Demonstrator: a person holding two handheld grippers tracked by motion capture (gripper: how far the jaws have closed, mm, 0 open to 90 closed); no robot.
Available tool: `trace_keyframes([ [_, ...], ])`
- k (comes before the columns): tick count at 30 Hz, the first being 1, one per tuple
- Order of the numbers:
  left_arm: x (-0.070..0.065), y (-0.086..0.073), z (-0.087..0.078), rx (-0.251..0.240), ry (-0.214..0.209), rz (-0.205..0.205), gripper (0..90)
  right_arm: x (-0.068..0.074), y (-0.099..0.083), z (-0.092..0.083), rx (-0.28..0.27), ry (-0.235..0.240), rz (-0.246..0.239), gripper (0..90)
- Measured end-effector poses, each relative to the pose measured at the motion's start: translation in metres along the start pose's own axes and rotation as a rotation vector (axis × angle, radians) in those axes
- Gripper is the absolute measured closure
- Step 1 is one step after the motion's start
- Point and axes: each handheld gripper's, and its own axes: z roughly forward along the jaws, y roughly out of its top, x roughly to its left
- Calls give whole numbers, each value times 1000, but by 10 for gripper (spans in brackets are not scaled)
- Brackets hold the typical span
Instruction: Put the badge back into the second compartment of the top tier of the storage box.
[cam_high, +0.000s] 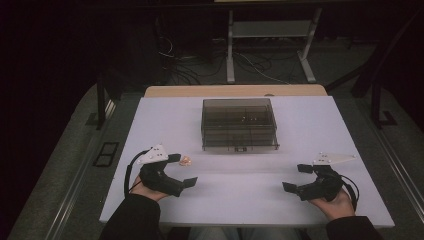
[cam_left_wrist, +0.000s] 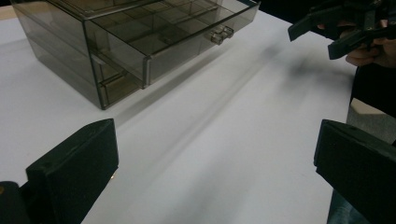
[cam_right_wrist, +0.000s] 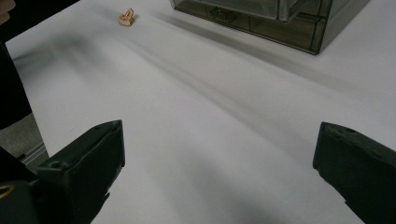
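Smoked-plastic drawer box (cam_high: 239, 124) sits on the white table (cam_high: 240, 200), at the centre of the far half, front face toward the person. Walls are translucent grey-brown; through the top, internal dividers show. In the left gripper view the upper drawer (cam_left_wrist: 187, 32) stands slightly proud of the housing, with a small clear handle (cam_left_wrist: 221, 34) on its front. The lower drawer front is seen in the right gripper view (cam_right_wrist: 261, 25).

Small pale orange-and-cream object (cam_high: 185, 160) lies on the table just right of the left gripper's upper jaw, well apart from the box; also seen in the right gripper view (cam_right_wrist: 126, 18). Too small to identify.

Left gripper (cam_high: 182, 171): held in the left hand (cam_high: 145, 190) at the near left of the table, jaws spread wide, nothing between them. Grey three-cornered plate on top.

Right gripper (cam_high: 297, 177): held in the right hand (cam_high: 332, 202) at the near right, jaws likewise spread wide and empty. It also appears in the left gripper view, upper right (cam_left_wrist: 317, 35).

Both grippers are well apart from the box and from each other, with bare tabletop between them.
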Motion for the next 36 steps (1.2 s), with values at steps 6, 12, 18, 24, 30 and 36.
trace_keyframes([
  [6,6,6,-1,5,2,-9,0,0,0,0,3,0,0,15],
  [12,10,10,-1,18,4,-4,0,0,0,1,7,3,0,15],
  [18,14,17,0,25,6,-3,0,0,0,1,8,4,1,15],
  [24,19,21,5,45,8,-6,0,0,-1,2,13,6,-3,15],
  [30,28,23,8,44,15,-19,0,0,-1,1,14,5,-2,15],
  [36,35,23,15,46,17,-29,0,0,-1,2,18,4,1,15],
])
